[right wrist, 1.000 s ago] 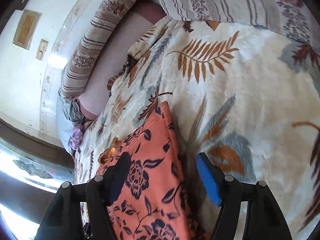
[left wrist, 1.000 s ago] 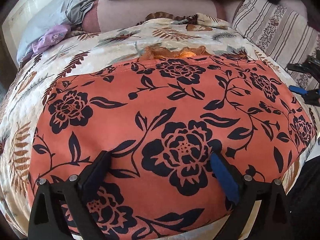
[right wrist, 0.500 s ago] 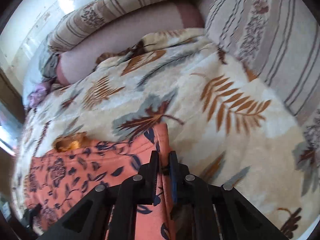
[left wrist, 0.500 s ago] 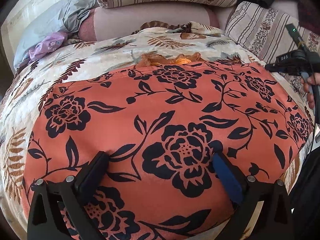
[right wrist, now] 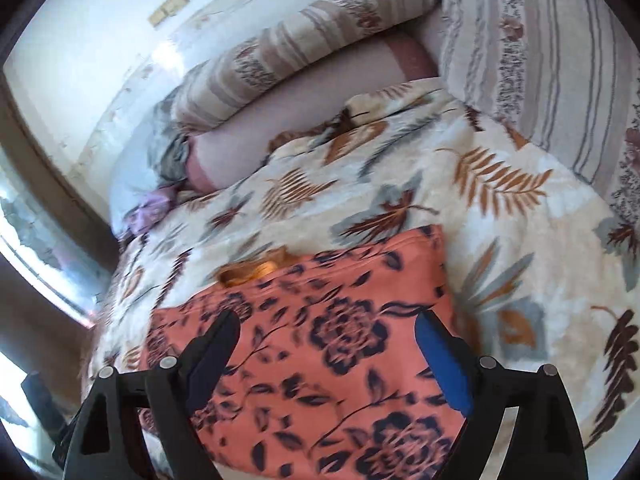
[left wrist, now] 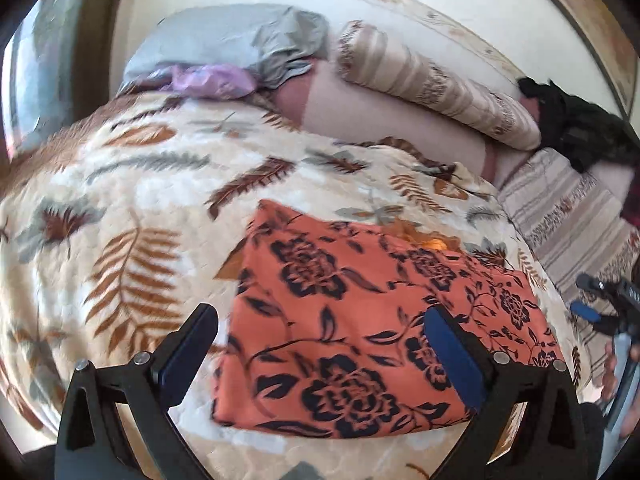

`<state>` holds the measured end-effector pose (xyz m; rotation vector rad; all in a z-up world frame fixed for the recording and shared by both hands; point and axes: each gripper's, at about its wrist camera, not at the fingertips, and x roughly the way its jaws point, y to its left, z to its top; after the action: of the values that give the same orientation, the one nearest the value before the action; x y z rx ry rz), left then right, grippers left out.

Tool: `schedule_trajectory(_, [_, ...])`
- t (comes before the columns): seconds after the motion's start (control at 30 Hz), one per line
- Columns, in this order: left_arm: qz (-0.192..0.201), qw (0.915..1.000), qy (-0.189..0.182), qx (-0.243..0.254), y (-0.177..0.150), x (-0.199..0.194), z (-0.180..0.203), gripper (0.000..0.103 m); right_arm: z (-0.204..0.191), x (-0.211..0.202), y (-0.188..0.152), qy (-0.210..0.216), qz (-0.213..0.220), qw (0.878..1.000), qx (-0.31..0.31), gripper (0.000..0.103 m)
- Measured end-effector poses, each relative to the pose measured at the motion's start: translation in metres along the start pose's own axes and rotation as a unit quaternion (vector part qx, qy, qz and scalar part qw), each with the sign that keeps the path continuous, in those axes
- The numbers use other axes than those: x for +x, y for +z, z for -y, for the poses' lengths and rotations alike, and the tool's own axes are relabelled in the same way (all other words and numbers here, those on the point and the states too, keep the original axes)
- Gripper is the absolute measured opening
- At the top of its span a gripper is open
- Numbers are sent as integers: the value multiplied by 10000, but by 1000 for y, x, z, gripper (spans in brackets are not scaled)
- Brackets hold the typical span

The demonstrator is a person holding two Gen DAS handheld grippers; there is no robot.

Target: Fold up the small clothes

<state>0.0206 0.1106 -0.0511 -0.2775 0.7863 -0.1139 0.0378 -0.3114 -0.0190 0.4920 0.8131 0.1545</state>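
An orange garment with black flowers [left wrist: 360,320] lies folded flat on the leaf-patterned blanket [left wrist: 120,208]; it also shows in the right wrist view [right wrist: 340,344]. A bit of orange lace [right wrist: 256,270] pokes out at its far edge. My left gripper [left wrist: 320,354] is open and empty, held above the garment's left part. My right gripper [right wrist: 326,354] is open and empty, held above the garment's right part. The right gripper also shows at the right edge of the left wrist view [left wrist: 600,308].
Striped pillows [left wrist: 432,84] and a pink bolster [left wrist: 380,120] lie at the head of the bed. Grey and lilac clothes [left wrist: 224,60] are heaped at the far left. A striped cushion [right wrist: 560,60] lies to the right. A dark garment [left wrist: 576,128] lies at the far right.
The right gripper was shut on the garment's right corner half a second ago and has let go and opened. Both grippers have pulled back; the left view has swung leftward.
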Motion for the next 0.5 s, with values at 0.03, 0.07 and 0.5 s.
schedule_trajectory(0.03, [-229,9993,80,-291,-5,7,-16,103,-7,5,-10,146,-65,9999,-58,91])
schedule_trajectory(0.07, [-552,9969,79,-551,-13,19,-31,102,-11,12,-20,208,-128,9996,-116,91])
schedule_trajectory(0.5, [-1486,9787,-473,-1337,-35,42,-61,21,36,67,-61,327,-912,9941,494,79])
